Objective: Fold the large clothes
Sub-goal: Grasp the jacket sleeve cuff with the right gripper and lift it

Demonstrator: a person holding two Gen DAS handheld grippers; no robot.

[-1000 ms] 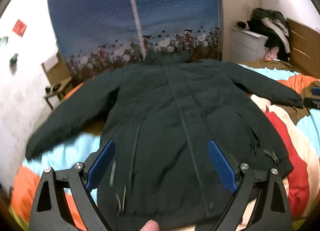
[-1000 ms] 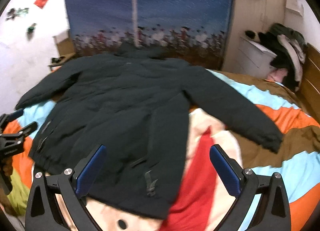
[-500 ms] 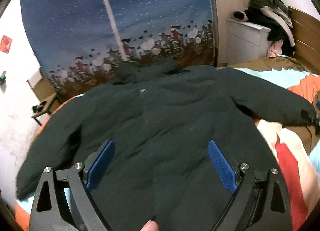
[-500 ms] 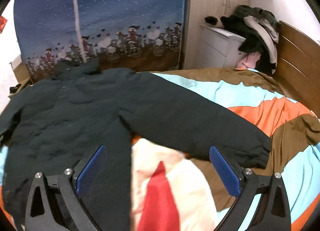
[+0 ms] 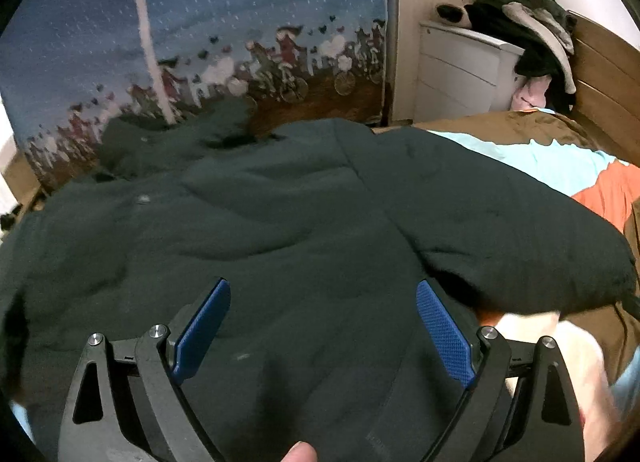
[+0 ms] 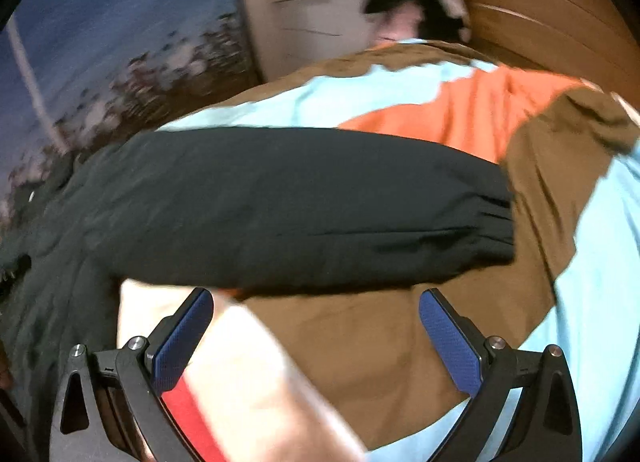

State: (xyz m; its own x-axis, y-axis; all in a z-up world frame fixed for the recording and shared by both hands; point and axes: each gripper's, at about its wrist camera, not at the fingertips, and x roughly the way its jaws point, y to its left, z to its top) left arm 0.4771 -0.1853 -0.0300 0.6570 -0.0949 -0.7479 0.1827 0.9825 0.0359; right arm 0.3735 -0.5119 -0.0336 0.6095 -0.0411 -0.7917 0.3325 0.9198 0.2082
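Note:
A large dark padded jacket (image 5: pixel 280 229) lies spread flat on the bed, hood toward the far edge. My left gripper (image 5: pixel 323 306) is open and empty, low over the middle of the jacket's body. The jacket's right sleeve (image 6: pixel 304 205) stretches across the right wrist view, its cuff (image 6: pixel 492 221) at the right. My right gripper (image 6: pixel 316 314) is open and empty, just short of the sleeve's near edge, over the bedcover.
The bedcover (image 6: pixel 460 109) has orange, light blue, brown, cream and red patches. A blue printed curtain (image 5: pixel 240 21) hangs behind the bed. A white drawer unit (image 5: pixel 460 73) piled with clothes (image 5: pixel 528 25) stands by the wooden headboard (image 5: pixel 604 73).
Both grippers have moved forward and lower. The left now sits over the jacket's body; the right has swung right and close to the right sleeve. Both stay open.

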